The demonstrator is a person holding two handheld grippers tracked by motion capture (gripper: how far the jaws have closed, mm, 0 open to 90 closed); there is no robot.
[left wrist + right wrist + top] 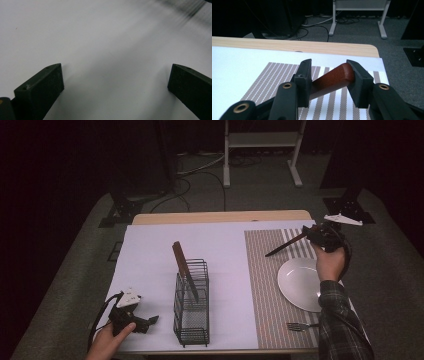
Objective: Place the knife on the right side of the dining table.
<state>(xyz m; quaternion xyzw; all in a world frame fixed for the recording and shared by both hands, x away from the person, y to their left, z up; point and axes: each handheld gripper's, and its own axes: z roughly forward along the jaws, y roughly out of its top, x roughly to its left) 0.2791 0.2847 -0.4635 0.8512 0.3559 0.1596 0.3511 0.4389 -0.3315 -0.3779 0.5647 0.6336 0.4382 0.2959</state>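
Knife point(285, 245) clamped in right gripper point(320, 236), raised over striped placemat point(265, 285).
Right gripper view: jaws pinch its wooden handle point(329, 81). Left gripper point(115, 82), wide open, empty, on white sheet point(100, 37).

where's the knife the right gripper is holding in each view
High view: the knife is upper right, held above the striped mat by the right gripper, blade pointing left and down.
Left gripper view: not in it.
Right gripper view: its brown handle is centre, between the jaws.
Shared landmark: the striped mat, in the high and right gripper views.
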